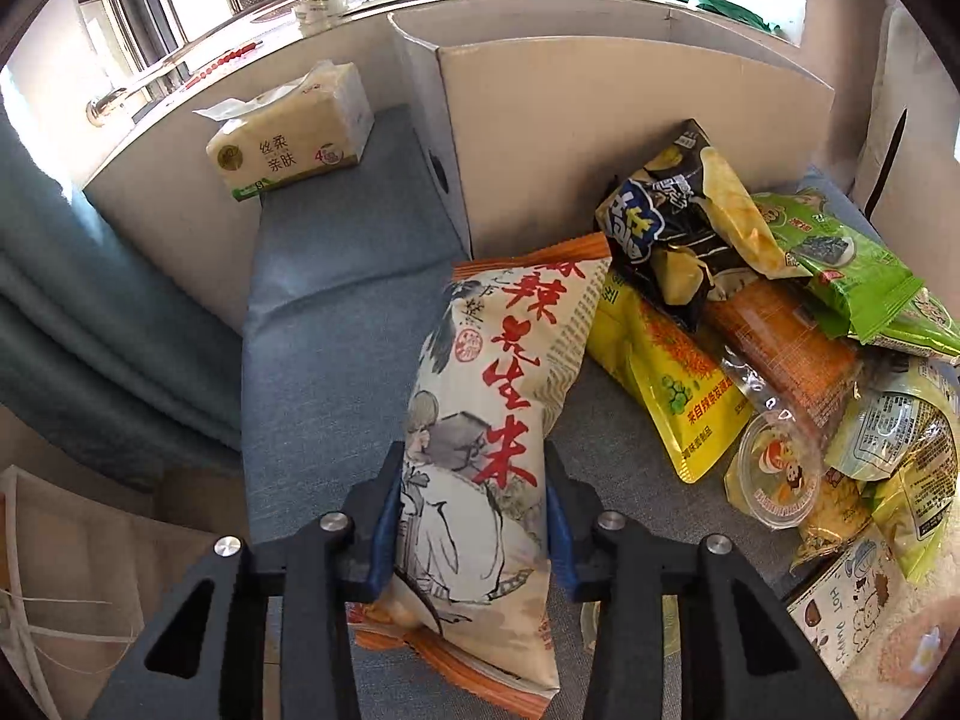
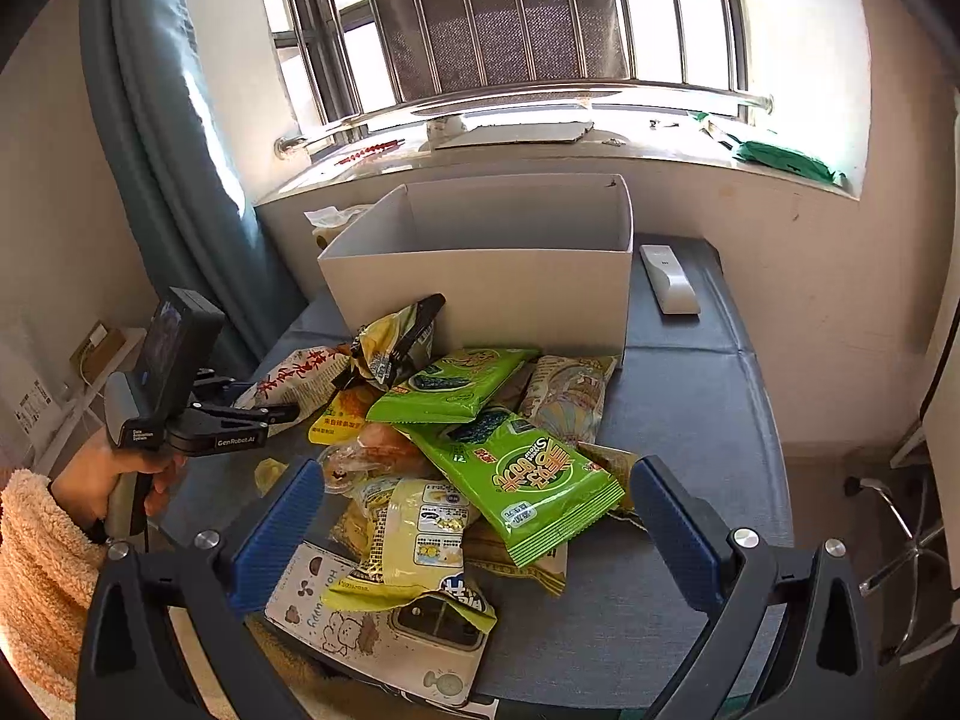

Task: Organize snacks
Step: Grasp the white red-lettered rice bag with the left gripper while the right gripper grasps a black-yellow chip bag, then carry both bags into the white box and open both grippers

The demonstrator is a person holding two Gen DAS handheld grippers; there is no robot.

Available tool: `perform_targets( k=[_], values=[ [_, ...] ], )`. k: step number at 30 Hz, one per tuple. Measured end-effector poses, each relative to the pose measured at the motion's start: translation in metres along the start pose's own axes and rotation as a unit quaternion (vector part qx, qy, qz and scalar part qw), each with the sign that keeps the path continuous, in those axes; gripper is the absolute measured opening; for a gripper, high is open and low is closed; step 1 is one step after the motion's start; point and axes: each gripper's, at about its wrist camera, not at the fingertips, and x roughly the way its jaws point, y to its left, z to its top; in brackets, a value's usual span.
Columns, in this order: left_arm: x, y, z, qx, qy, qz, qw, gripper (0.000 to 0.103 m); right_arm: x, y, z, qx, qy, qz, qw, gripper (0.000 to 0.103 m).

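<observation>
A long peanut bag [image 1: 480, 420] with red characters lies on the blue mat, and my left gripper [image 1: 471, 516] is shut on its lower half, blue pads pressing both sides. The right wrist view shows that gripper [image 2: 264, 414] at the left of the pile, on the same bag [image 2: 294, 381]. My right gripper [image 2: 474, 480] hangs open and wide above the snack pile, touching nothing. Under it lie a green seaweed bag [image 2: 528, 480] and a pale yellow packet [image 2: 420, 534]. An open white box [image 2: 480, 282] stands behind the pile, its inside looking bare.
The pile also holds a black chip bag [image 1: 666, 228], a yellow pea bag [image 1: 666, 384] and a jelly cup [image 1: 777, 468]. A tissue pack [image 1: 288, 132] sits left of the box, a white remote [image 2: 669, 279] right of it. A hand [image 2: 108, 474] in a fuzzy sleeve holds the left gripper.
</observation>
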Motion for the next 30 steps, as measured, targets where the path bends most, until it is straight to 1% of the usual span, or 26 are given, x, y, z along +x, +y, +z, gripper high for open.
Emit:
perform_targets(
  k=[1,3,6,9,12,13,14,15,18,20,21,22,23,24,27,30],
  values=[
    [-0.007,0.001,-0.001,-0.006,-0.011,0.0,0.9999,0.042,0.005,0.0,0.001,0.001,0.005,0.006,1.0,0.103],
    [-0.022,0.005,-0.005,-0.023,-0.034,-0.012,0.9991,0.041,0.013,0.003,0.004,0.001,0.012,0.017,1.0,0.103],
    [-0.051,0.009,-0.013,-0.053,-0.076,-0.028,0.9953,0.041,0.029,0.012,0.014,-0.007,0.022,0.032,0.999,0.103],
    [-0.077,0.014,-0.018,-0.085,-0.116,-0.042,0.9888,0.041,0.054,0.022,0.035,-0.001,0.038,0.053,0.998,0.103],
    [-0.102,0.018,-0.024,-0.114,-0.154,-0.059,0.9796,0.041,0.092,0.03,0.058,0.023,0.061,0.063,0.996,0.103],
    [-0.108,0.018,-0.026,-0.12,-0.163,-0.063,0.9772,0.041,0.106,0.032,0.065,0.028,0.075,0.064,0.995,0.103],
    [-0.113,0.019,-0.027,-0.123,-0.171,-0.066,0.9754,0.041,0.124,0.035,0.071,0.036,0.095,0.06,0.993,0.103],
    [-0.118,0.019,-0.029,-0.126,-0.176,-0.067,0.9739,0.041,0.138,0.037,0.076,0.04,0.106,0.061,0.992,0.103],
    [-0.128,0.021,-0.037,-0.136,-0.186,-0.076,0.9702,0.041,0.178,0.04,0.084,0.058,0.136,0.037,0.988,0.103],
    [-0.129,0.023,-0.039,-0.143,-0.186,-0.085,0.9684,0.041,0.2,0.042,0.084,0.07,0.161,0.043,0.983,0.103],
    [-0.129,0.024,-0.04,-0.146,-0.187,-0.087,0.9675,0.041,0.21,0.042,0.082,0.076,0.176,0.051,0.98,0.101],
    [-0.128,0.027,-0.041,-0.15,-0.186,-0.088,0.967,0.041,0.215,0.043,0.081,0.078,0.181,0.056,0.979,0.084],
    [-0.127,0.027,-0.041,-0.152,-0.183,-0.089,0.9672,0.041,0.217,0.045,0.081,0.071,0.176,0.061,0.98,0.063],
    [-0.125,0.028,-0.041,-0.154,-0.183,-0.088,0.9671,0.041,0.218,0.047,0.081,0.065,0.174,0.076,0.98,0.06],
    [-0.127,0.028,-0.046,-0.156,-0.186,-0.094,0.9655,0.041,0.205,0.048,0.079,0.071,0.168,0.104,0.978,0.035],
    [-0.126,0.03,-0.043,-0.159,-0.19,-0.098,0.9639,0.041,0.176,0.047,0.077,0.052,0.138,0.119,0.982,0.034]
  ],
)
